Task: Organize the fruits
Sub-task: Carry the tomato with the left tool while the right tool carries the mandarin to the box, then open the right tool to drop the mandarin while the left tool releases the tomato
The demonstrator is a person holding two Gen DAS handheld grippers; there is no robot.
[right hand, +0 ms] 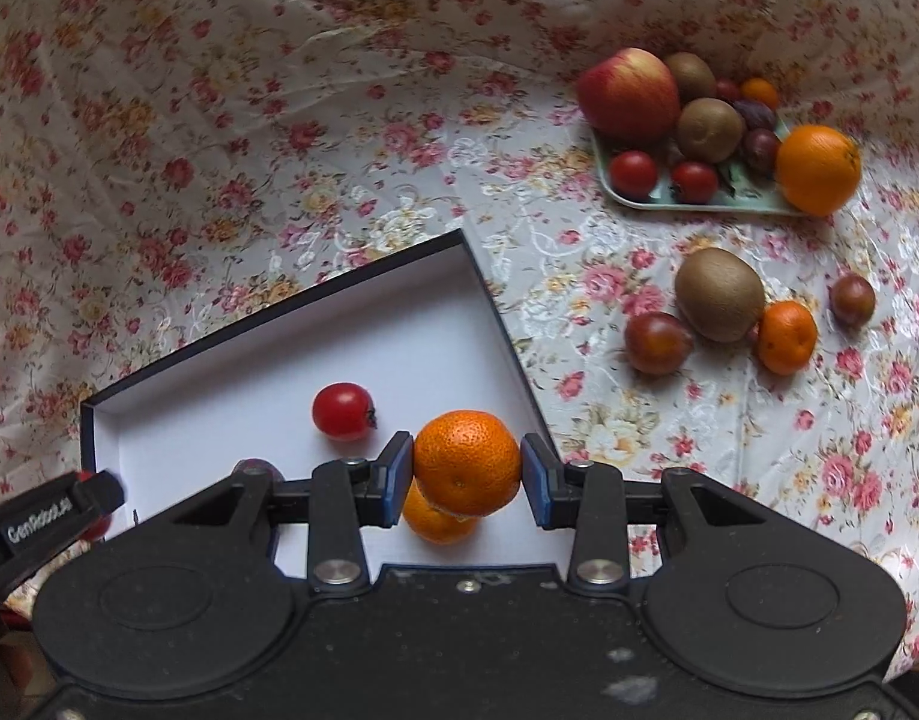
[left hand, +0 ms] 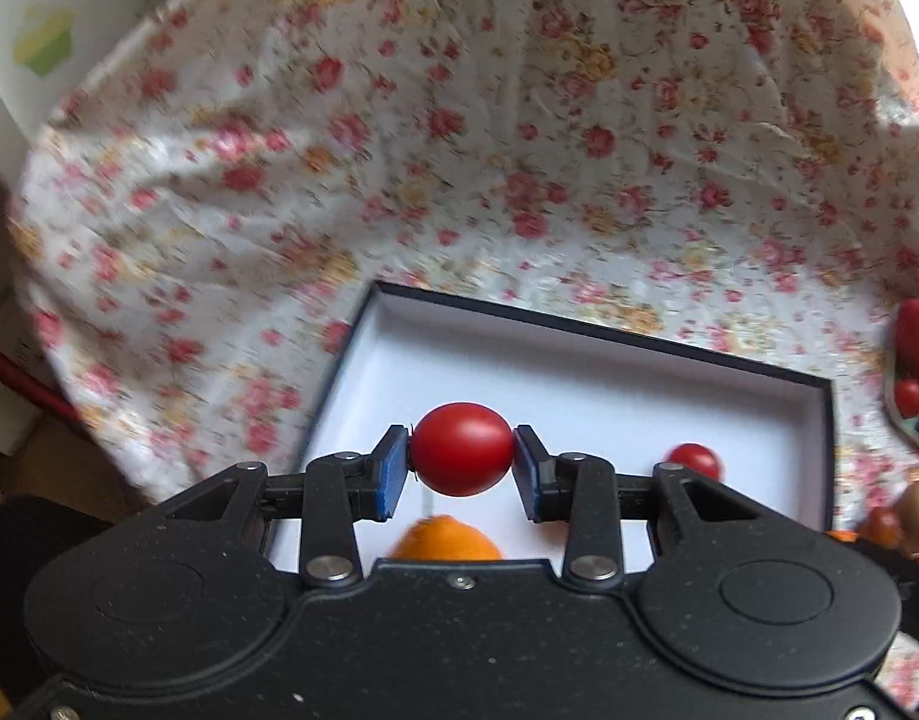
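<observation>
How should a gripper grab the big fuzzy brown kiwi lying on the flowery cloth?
Judging by its egg shape, pinch the kiwi across its narrow middle, coming down from above. A mandarin and a dark plum sit against its lower sides, so the fingers fit best on its upper-left and lower-right flanks.

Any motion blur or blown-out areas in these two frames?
Left wrist view: floral cloth smeared by motion, the gripped red tomato sharp, top-right corner blown out. Right wrist view: mostly crisp, gripped mandarin sharp, fisheye bending the box edges.
</observation>
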